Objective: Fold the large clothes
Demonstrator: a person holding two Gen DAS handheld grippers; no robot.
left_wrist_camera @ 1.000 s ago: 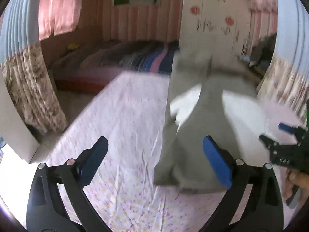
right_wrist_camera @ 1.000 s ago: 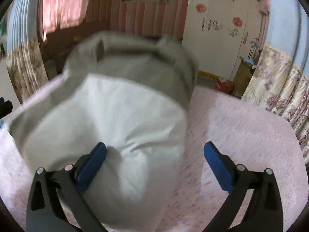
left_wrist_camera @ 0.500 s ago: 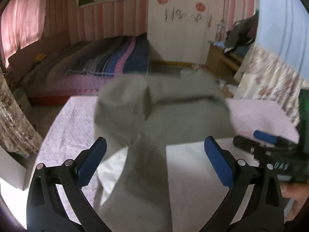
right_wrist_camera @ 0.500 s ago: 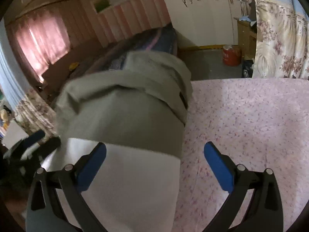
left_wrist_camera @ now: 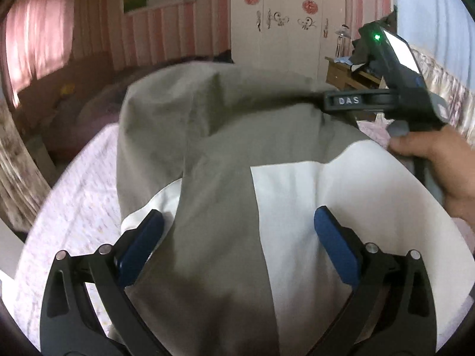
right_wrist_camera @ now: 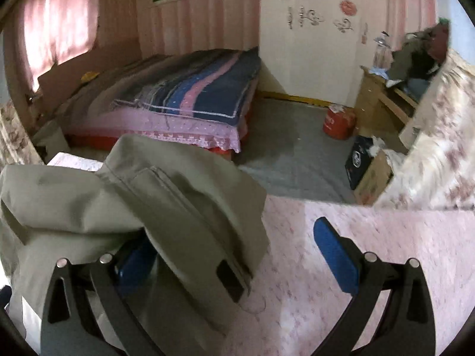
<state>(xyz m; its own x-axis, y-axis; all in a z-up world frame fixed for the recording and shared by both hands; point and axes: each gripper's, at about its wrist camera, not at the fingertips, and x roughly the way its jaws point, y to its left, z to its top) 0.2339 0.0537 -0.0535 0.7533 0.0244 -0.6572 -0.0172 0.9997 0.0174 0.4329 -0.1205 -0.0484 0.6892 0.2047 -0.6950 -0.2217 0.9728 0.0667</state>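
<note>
A large grey-green and white garment (left_wrist_camera: 225, 154) lies bunched on the pink floral sheet (left_wrist_camera: 80, 184). My left gripper (left_wrist_camera: 237, 246) is open, its blue pads on either side of the cloth. My right gripper (right_wrist_camera: 234, 255) is open too; the grey-green garment (right_wrist_camera: 166, 195) is draped over its left finger, and the right fingertip (right_wrist_camera: 332, 249) stands free over the sheet. In the left wrist view the right gripper (left_wrist_camera: 332, 103) reaches in from the right, its tips at the garment's top edge, held by a hand (left_wrist_camera: 439, 160).
A second bed with a striped blue and pink cover (right_wrist_camera: 190, 89) stands beyond the floor. A red container (right_wrist_camera: 338, 121) and boxes (right_wrist_camera: 365, 166) sit by a wooden desk (right_wrist_camera: 383, 92). A floral curtain (right_wrist_camera: 439, 136) hangs at right. White wardrobe doors (left_wrist_camera: 285, 29) are at the back.
The garment has been pulled nearer and over, now filling the left wrist view. The right gripper has risen and swung toward the garment's top edge; cloth now drapes its left finger.
</note>
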